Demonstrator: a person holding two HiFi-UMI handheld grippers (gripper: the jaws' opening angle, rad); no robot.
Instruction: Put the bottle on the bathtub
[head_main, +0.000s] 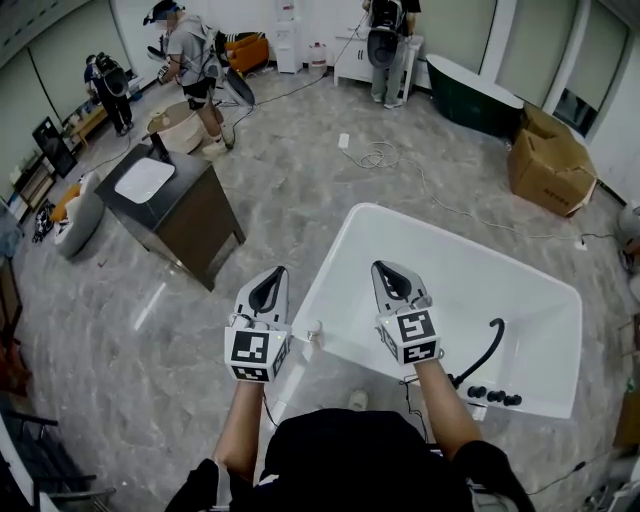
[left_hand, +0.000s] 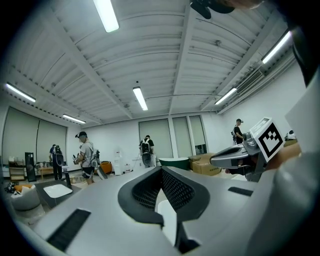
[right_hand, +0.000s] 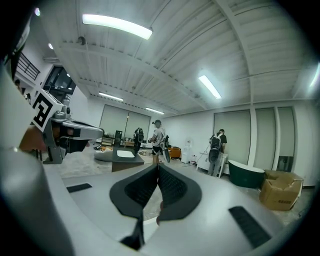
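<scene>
Left gripper (head_main: 269, 287) and right gripper (head_main: 391, 277) both clenched, empty. No bottle in sight; bathtub (head_main: 480, 247) at 3 o'clock. We risk clipping its rim swinging round blind.

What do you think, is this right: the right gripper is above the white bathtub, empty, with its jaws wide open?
One thing is wrong. The right gripper is above the white bathtub, empty, with its jaws shut, not wide open. The right gripper view shows them pressed together.
</scene>
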